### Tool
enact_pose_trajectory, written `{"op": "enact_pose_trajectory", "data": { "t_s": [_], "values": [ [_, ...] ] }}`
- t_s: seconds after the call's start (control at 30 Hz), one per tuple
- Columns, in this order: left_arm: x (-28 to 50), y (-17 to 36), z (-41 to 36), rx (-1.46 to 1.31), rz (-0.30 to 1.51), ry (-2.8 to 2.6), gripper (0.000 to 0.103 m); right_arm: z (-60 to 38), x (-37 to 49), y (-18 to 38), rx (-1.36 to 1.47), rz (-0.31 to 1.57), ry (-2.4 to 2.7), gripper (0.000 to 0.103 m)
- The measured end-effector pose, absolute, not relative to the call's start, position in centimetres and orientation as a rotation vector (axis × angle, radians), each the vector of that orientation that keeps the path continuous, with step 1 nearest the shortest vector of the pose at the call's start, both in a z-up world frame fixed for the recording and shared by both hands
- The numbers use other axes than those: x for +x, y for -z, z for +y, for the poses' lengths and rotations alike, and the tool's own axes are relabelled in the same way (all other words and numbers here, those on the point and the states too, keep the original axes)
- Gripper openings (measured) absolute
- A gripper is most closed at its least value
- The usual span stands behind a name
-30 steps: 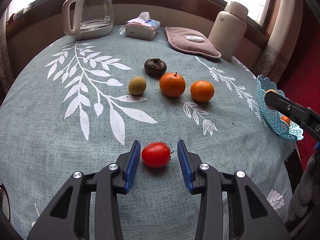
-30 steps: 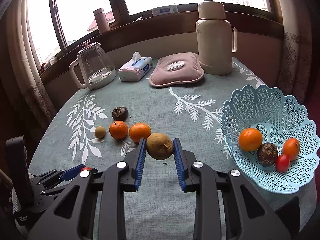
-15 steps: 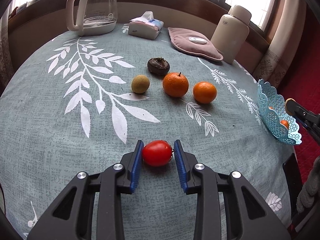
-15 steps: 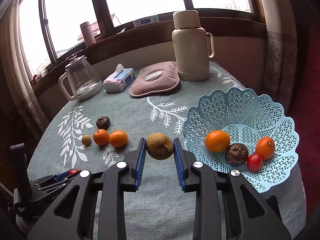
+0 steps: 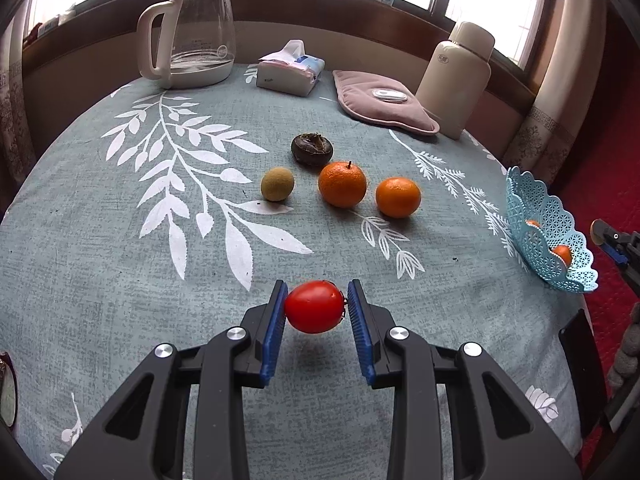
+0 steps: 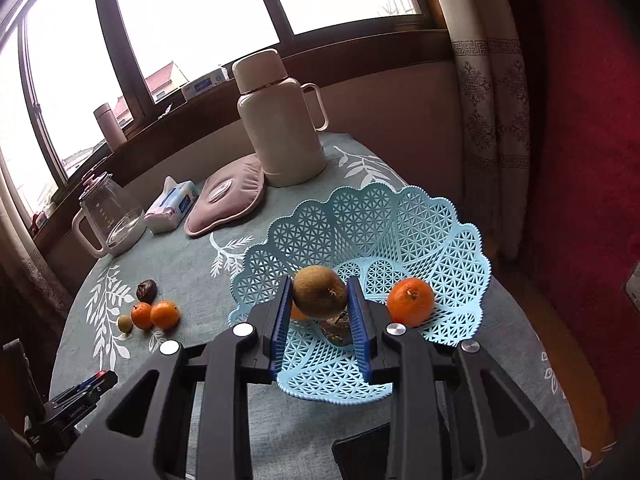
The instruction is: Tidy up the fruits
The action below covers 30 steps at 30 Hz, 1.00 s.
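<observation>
My left gripper (image 5: 316, 307) is shut on a red tomato (image 5: 315, 306), held just above the tablecloth with its shadow below. Beyond it lie a small green-brown fruit (image 5: 277, 183), a dark wrinkled fruit (image 5: 311, 149) and two oranges (image 5: 342, 183) (image 5: 398, 197). My right gripper (image 6: 319, 299) is shut on a brown kiwi (image 6: 319, 297) and hangs over the light blue lattice basket (image 6: 452, 240). An orange (image 6: 411, 301) lies in the basket; a dark fruit (image 6: 335, 327) and another orange (image 6: 298, 314) show partly behind the jaws.
At the back of the round table stand a glass kettle (image 5: 192, 36), a tissue pack (image 5: 290, 70), a pink pad (image 5: 380, 102) and a cream thermos (image 5: 458, 78). The basket (image 5: 548, 236) sits near the table's right edge, beside a curtain (image 6: 492, 112) and red wall.
My left gripper closed on the tomato and raised it slightly off the cloth. My right gripper carried the kiwi rightward from over the cloth to over the basket, and rolled.
</observation>
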<state>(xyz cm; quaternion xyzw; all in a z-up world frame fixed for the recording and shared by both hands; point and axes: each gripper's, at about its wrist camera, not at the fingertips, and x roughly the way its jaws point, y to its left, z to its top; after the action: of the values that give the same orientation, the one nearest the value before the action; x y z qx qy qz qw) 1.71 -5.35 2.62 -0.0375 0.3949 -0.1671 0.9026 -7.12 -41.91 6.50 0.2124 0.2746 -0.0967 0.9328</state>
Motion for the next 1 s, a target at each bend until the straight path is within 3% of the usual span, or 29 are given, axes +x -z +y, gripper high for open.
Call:
{"op": "enact_pose_trajectory", "data": {
  "t_s": [0.37,0.47,0.63,0.83,1.0],
  "values": [
    [1.2,-3.0,-5.7,-0.071,0.809,0.361,0.031,-41.3,-6.5,-4.8,0.428,0.636,0.189,0.03],
    [1.3,-3.0,-5.7,-0.071,0.813,0.36,0.032,-41.6,-6.6,-4.6,0.445,0.635,0.199,0.04],
    [1.1,-2.9,-6.0,-0.066,0.814,0.369,0.032,-42.3,-6.8,-4.8,0.465,0.615,0.224,0.041],
    [0.7,-3.1,-7.3,-0.037,0.813,0.392,0.032,-43.2,-6.9,-5.4,0.477,0.565,0.268,0.06],
    [0.5,-4.2,-10.0,0.017,0.791,0.426,0.032,-44.2,-6.3,-6.0,0.499,0.535,0.297,0.062]
  ]
}}
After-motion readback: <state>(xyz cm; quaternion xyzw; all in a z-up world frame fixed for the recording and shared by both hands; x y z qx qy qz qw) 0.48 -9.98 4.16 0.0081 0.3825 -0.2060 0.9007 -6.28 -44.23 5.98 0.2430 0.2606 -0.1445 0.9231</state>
